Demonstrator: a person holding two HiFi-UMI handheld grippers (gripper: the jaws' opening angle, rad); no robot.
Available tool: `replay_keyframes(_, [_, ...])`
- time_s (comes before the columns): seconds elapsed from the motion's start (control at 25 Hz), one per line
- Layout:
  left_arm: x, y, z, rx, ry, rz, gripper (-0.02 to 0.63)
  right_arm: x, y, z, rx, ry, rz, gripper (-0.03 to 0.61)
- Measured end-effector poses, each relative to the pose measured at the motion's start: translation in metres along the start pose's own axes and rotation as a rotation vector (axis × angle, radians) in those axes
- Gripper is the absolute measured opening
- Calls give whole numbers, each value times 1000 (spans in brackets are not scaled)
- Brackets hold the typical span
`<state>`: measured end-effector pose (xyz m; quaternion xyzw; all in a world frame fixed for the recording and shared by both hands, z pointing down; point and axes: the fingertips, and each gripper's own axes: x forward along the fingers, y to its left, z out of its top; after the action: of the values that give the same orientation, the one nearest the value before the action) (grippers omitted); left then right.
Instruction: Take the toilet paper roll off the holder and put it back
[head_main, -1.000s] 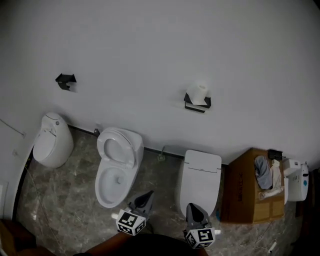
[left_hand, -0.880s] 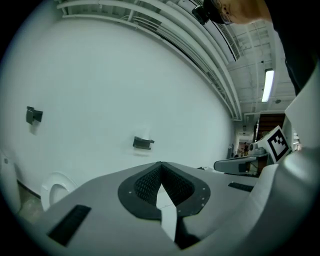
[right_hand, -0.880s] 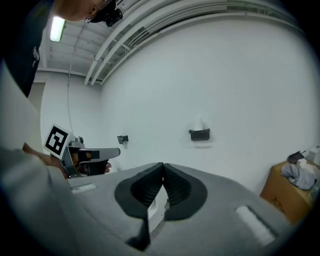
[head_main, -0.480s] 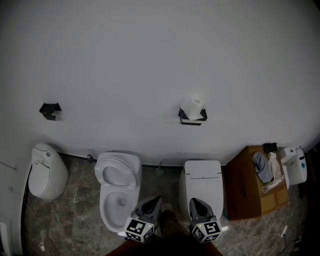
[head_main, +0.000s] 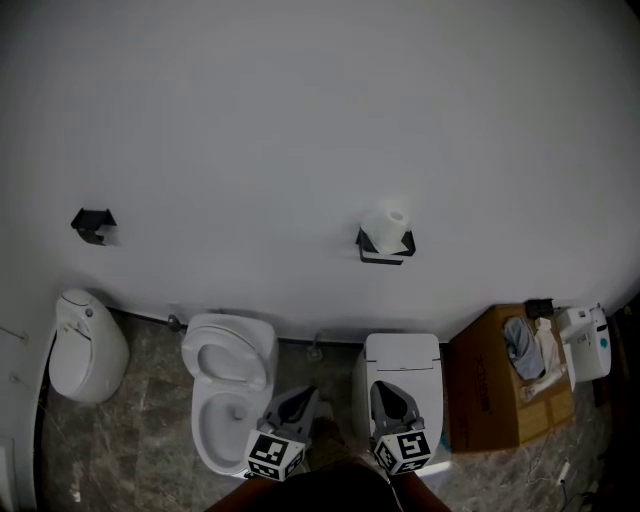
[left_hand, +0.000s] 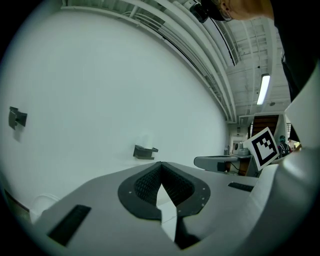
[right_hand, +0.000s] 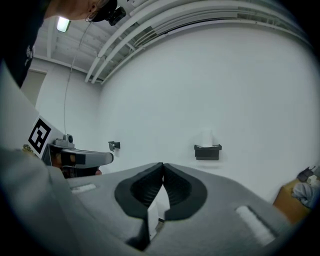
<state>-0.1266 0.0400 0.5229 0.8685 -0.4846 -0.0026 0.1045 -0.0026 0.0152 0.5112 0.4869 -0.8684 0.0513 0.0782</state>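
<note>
1. The white wall (head_main: 300, 100) fills most of the head view. I judge this to be the approach: nothing has been lifted yet, and I stand well back from the wall.
2. Two toilets sit along the bottom of the frame, one with its seat open (head_main: 228, 400) at lower left of centre and one with its lid shut (head_main: 400, 365) just right of centre.
3. At lower right, a cardboard box (head_main: 480, 400) stands open. It holds a grey cloth (head_main: 522, 345) and some pale items I cannot identify.
4. The toilet paper roll (head_main: 388, 228) stands upright on its black holder (head_main: 385, 250), on the wall just right of centre. A second holder (head_main: 92, 224) at far left is empty.
5. My left gripper (head_main: 305, 393) and right gripper (head_main: 385, 390) poke in at the bottom edge. Both have their jaws pressed together with nothing between them.
6. Next, I would close the distance, spread one pair of jaws wide enough for the roll, and lift it clear of the holder.
</note>
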Motion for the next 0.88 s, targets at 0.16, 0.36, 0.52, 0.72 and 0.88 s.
replay_keyframes(0.16, [39, 21, 3, -37, 0, 8, 12, 35, -30, -1, 39, -29, -1, -2])
replay_keyframes(0.36, [106, 56, -2, -34, 38, -3, 12, 98, -86, 16, 39, -31, -30, -1])
replay_keyframes(0.52, [157, 75, 20, -82, -32, -36, 12, 154, -128, 20, 57, -13, 9, 74])
replay_keyframes(0.72, [223, 80, 54, -98, -29, -63, 12, 213, -186, 39, 54, -18, -14, 154])
replay_keyframes(0.88, [263, 90, 55, -86, -9, -68, 12, 261, -233, 53, 65, -24, -67, 215])
